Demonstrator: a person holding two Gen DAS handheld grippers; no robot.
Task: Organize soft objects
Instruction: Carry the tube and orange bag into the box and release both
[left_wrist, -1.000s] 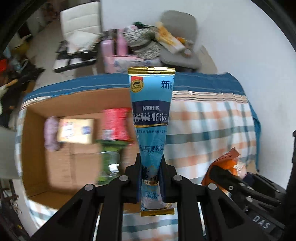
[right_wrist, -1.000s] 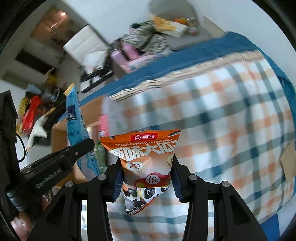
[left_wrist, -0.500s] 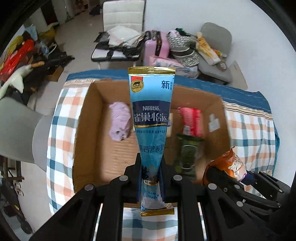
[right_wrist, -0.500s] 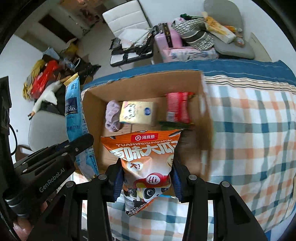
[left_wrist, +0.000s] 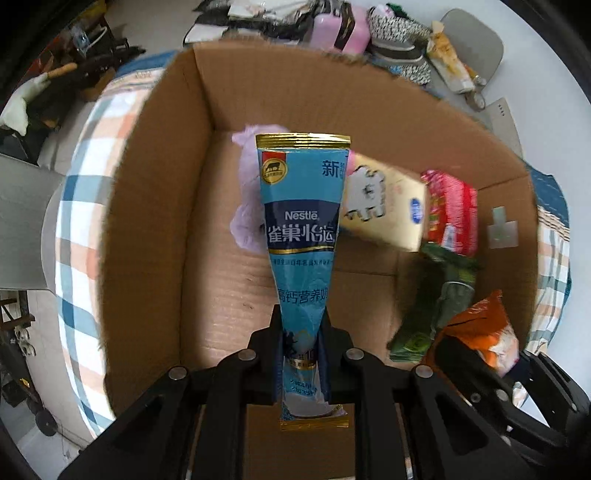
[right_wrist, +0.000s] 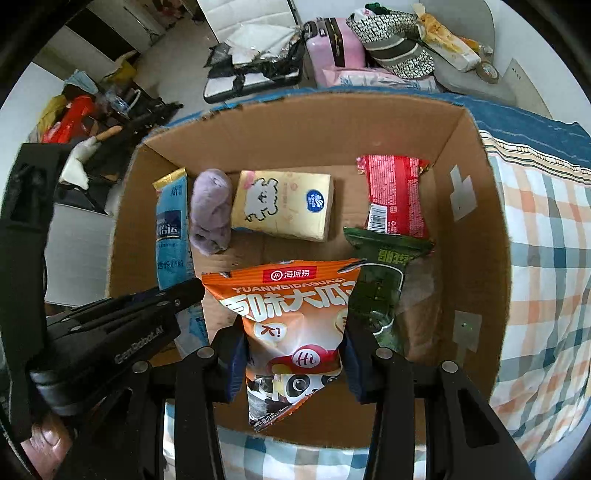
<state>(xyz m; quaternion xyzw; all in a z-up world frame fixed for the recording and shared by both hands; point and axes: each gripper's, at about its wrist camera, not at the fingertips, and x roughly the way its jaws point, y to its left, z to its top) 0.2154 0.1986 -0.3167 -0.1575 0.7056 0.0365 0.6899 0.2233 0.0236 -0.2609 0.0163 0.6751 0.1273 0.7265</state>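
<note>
My left gripper (left_wrist: 301, 332) is shut on a blue Nestle pouch (left_wrist: 303, 229), held upright over the left part of an open cardboard box (left_wrist: 155, 206). My right gripper (right_wrist: 293, 354) is shut on an orange snack bag (right_wrist: 291, 317), held over the box's (right_wrist: 476, 229) near middle. The blue pouch (right_wrist: 170, 236) and left gripper (right_wrist: 184, 293) show at the left of the right wrist view. The orange bag (left_wrist: 484, 332) shows at the right of the left wrist view.
In the box lie a purple soft lump (right_wrist: 210, 210), a yellow tissue pack (right_wrist: 284, 208), a red packet (right_wrist: 397, 194) and a green packet (right_wrist: 380, 280). The box sits on a checked cloth (right_wrist: 546, 236). Beyond it are a pink suitcase (right_wrist: 334, 46), chairs and floor clutter.
Both grippers have moved forward and down toward the box, which now fills both views. Each keeps its hold on its packet.
</note>
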